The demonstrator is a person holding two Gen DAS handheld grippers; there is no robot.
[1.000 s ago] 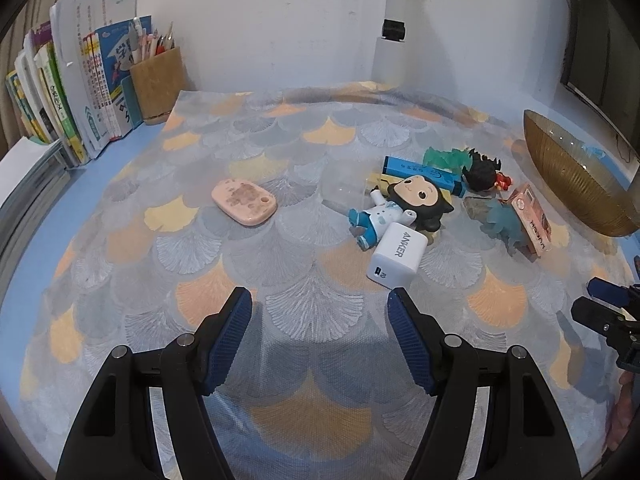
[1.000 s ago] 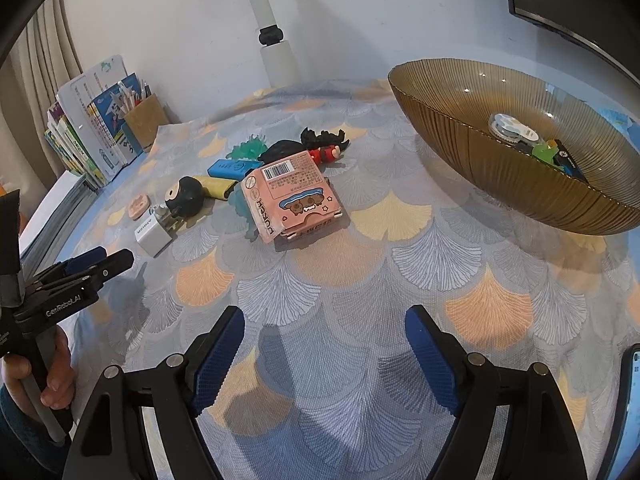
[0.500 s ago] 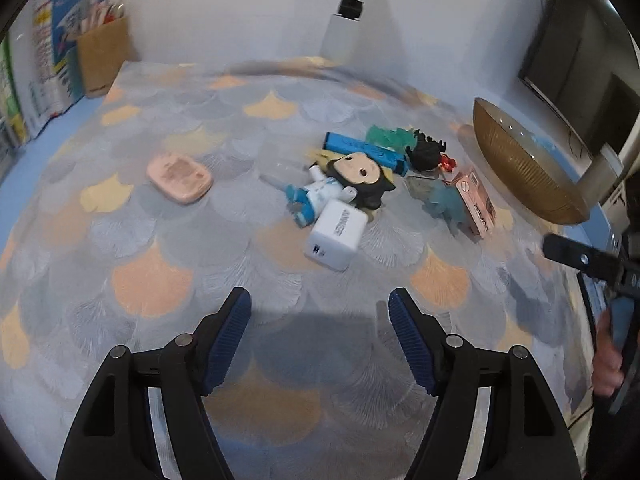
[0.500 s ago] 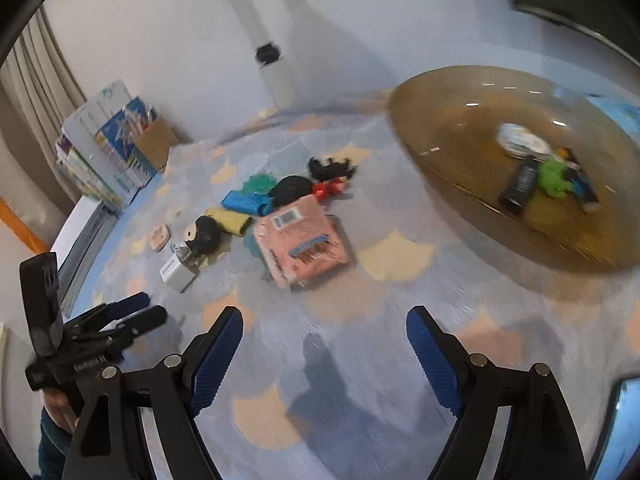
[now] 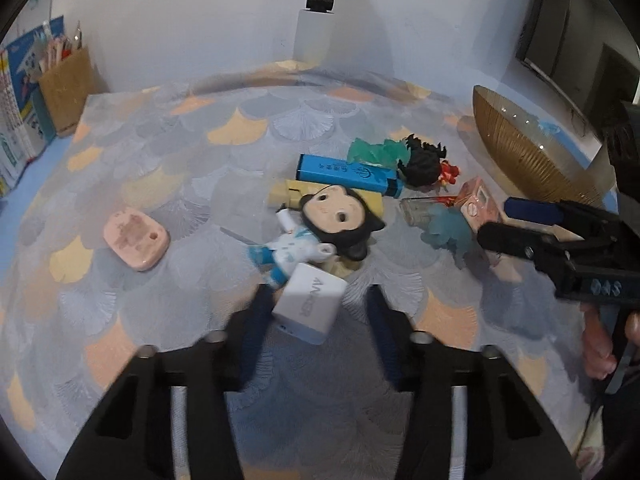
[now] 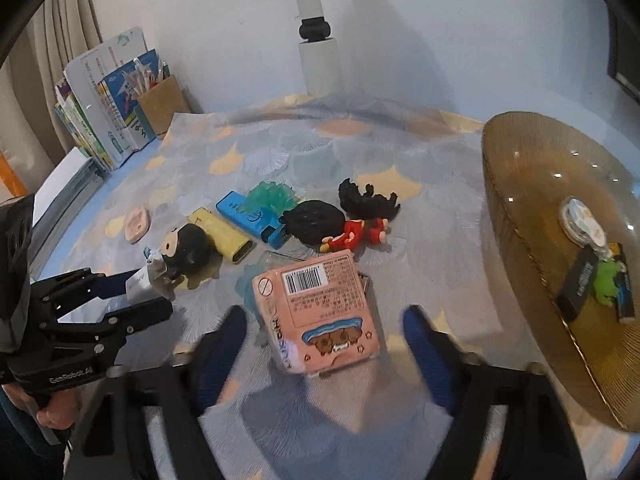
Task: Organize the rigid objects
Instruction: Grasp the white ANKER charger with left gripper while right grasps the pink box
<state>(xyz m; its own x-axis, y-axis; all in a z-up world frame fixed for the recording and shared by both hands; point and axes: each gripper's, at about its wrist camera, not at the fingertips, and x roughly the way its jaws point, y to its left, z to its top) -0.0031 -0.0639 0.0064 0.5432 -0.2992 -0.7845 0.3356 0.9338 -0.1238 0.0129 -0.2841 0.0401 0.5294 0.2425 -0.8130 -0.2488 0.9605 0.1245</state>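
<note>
**Both claws narrowing around things on the counter**

On the patterned counter (image 5: pixel 168 360), the left claw (image 5: pixel 316 320) has just been closing, its blurred pads either side of the white charger (image 5: pixel 310 306), contact not clear. Beyond lies a dark-haired doll (image 5: pixel 320 232). Further right, the right claw (image 6: pixel 324 340) has also been closing, the pink box (image 6: pixel 320 312) between its pads with gaps showing. Rightmost stands the amber bowl (image 6: pixel 532 216).

Toy cluster (image 6: pixel 320 224) crowds mid-desk; bowl (image 6: pixel 520 240) blocks the right; bare cloth (image 5: pixel 160 152) toward the books (image 6: pixel 100 120) lies passable.
</note>
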